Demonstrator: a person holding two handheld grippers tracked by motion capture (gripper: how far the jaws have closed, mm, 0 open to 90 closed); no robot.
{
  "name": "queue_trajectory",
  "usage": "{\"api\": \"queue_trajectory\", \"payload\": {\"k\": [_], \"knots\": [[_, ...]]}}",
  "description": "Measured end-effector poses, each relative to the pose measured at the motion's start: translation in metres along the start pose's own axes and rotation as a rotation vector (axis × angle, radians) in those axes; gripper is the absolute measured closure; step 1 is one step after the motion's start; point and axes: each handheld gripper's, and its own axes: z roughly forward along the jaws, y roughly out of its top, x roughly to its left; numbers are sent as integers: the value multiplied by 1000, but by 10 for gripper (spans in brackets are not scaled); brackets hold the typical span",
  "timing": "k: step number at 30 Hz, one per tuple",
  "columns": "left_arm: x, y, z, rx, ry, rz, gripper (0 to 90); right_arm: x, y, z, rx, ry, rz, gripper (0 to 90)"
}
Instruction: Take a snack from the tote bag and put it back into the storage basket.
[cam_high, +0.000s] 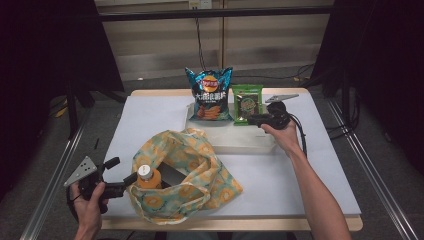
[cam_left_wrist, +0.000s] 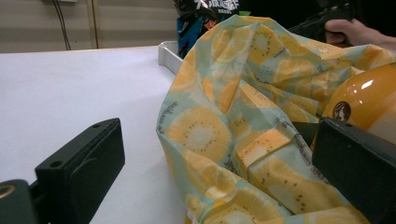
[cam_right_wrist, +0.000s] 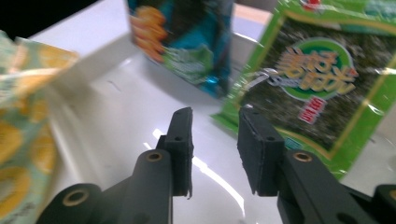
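Note:
A fruit-print cloth bag (cam_high: 200, 170) lies open on the white table, with an orange bottle (cam_high: 148, 177) and a dark flat box (cam_high: 172, 175) in its mouth. My left gripper (cam_high: 122, 171) is open at the bag's left edge. In the left gripper view its jaws stand wide around the bag's rim (cam_left_wrist: 243, 121), with the bottle (cam_left_wrist: 369, 100) beside the right jaw. My right gripper (cam_high: 252, 120) hovers open over the white tray (cam_high: 240, 142), nothing between its fingers (cam_right_wrist: 180, 135). It points at the green seaweed packet (cam_right_wrist: 317, 79) and the blue chip bag (cam_right_wrist: 187, 37).
The chip bag (cam_high: 210, 95) and seaweed packet (cam_high: 246, 102) lean upright at the tray's far end. The tray's floor (cam_right_wrist: 121, 107) in front of them is bare. Bare table lies right of the bag and at the far left.

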Motion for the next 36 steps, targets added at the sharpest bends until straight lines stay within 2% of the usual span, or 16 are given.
{"api": "queue_trajectory", "payload": {"k": [5,11,12,16,18,21,22,23,28,30,31,33,36], "knots": [[-1,1,1,11,-8,10,24,24,1,-12,-65,49,-17,592],[-4,1,0,11,-20,3,24,53,-2,-18,-99,96,-45,523],[-3,2,-1,21,-21,24,25,58,-2,-20,-103,97,-59,506],[-4,2,0,16,-25,22,25,73,-1,-25,-118,121,-76,478],[-3,2,0,27,-22,32,25,79,-2,-28,-127,121,-79,459],[-3,2,0,24,-19,21,25,85,-3,-29,-135,124,-76,441],[-4,3,0,17,-31,11,25,87,-4,-29,-134,127,-74,435],[-4,4,0,14,-18,19,25,90,-5,-30,-134,133,-76,433],[-7,7,-1,9,-25,19,25,102,-6,-34,-140,146,-90,419],[-7,8,-2,11,-36,27,25,107,-5,-35,-140,148,-104,416],[-7,10,-3,2,-42,14,25,109,-5,-35,-136,152,-107,415],[-8,13,-5,2,-52,15,27,114,-4,-35,-133,155,-123,409],[-12,18,-7,15,-52,44,32,118,-5,-36,-131,165,-132,406]]}}
